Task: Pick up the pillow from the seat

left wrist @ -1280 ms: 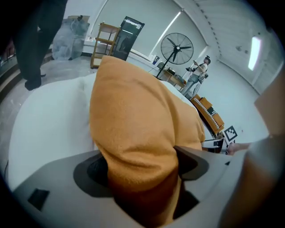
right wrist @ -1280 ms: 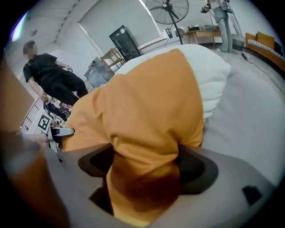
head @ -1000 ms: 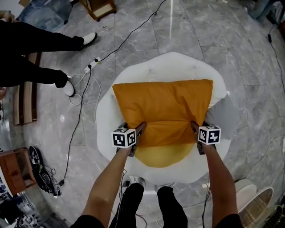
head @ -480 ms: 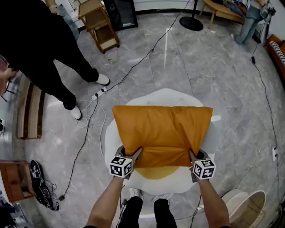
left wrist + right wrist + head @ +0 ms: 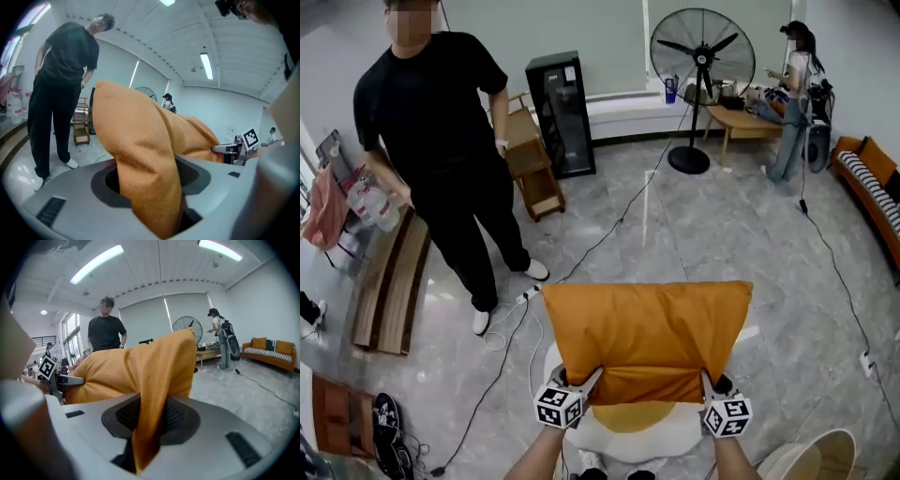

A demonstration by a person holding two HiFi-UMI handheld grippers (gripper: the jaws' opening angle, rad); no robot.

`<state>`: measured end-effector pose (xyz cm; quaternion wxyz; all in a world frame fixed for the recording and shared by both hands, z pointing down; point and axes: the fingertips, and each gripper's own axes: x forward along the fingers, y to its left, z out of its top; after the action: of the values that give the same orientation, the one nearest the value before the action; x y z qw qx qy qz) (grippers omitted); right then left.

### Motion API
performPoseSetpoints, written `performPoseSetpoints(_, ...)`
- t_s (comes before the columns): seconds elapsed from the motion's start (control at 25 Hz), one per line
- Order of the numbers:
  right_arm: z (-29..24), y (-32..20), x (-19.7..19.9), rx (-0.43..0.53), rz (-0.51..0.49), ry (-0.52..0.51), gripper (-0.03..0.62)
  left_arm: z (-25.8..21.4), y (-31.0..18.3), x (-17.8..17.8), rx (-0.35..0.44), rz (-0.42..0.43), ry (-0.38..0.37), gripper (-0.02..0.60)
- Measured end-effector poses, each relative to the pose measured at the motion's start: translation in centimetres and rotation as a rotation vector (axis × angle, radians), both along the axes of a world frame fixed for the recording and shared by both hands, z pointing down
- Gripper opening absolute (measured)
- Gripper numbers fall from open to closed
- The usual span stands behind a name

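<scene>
The pillow (image 5: 647,337) is now up off the seat (image 5: 661,448), held by its two near corners and spread in front of the person. A second ago it lay flat on the white seat, with the head view looking almost straight down on it. That view has since swung upward. Then it showed little but floor, cables and a bystander's legs. Now it takes in the whole room: the standing person in black (image 5: 441,141), a pedestal fan (image 5: 700,47) and a second person (image 5: 797,94) at the far right. The seat was then spread wide around the pillow. Now only a narrow strip of it shows at the bottom edge, with the round yellow cushion (image 5: 633,415) peeping out just under the pillow's lower hem. The left tongs (image 5: 584,382) are closed on the pillow's near left corner, as they were before. In the left gripper view a thick fold of orange fabric (image 5: 140,154) is bunched between the jaws of the left tongs (image 5: 150,187) and bulges upward. The right tongs (image 5: 710,382) are closed on the near right corner. In the right gripper view a thinner fold (image 5: 159,376) is pinched flat between the ribbed pads (image 5: 178,414) of the right tongs (image 5: 150,420). Both tongs sit lower in the head view than they did a second ago.
</scene>
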<state>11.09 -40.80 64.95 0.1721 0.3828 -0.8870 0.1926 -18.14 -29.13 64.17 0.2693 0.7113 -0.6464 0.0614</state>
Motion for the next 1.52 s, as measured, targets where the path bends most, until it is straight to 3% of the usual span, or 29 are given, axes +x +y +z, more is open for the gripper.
performPoseSetpoints(0.32,-14.5,0.4,-1.7,0.175,0.036,-0.115,0.101,-14.9,0.1,-2.2,0.191,-0.006,-0.087,0.27)
performPoseSetpoints(0.68,-25.3,2.0,-1.8,0.345,-0.023,-0.145,0.104,-25.4,2.5,-2.0,0.348,-0.018,-0.134,0.272)
performPoseSetpoints(1.0,-28.0,2.8,-1.1,0.398,0.028,-0.154,0.087,-27.6,3.1,-1.2,0.39,-0.03,-0.131,0.272)
performPoseSetpoints(1.16,-28.6,2.8,-1.7,0.416,0.005,-0.149,0.087,-27.4,3.3,-1.7,0.392,-0.043,-0.113,0.272)
performPoseSetpoints(1.52,-27.6,1.9,-1.6,0.373,0.034,-0.135,0.087,-27.7,2.2,-1.7,0.366,-0.021,-0.126,0.272)
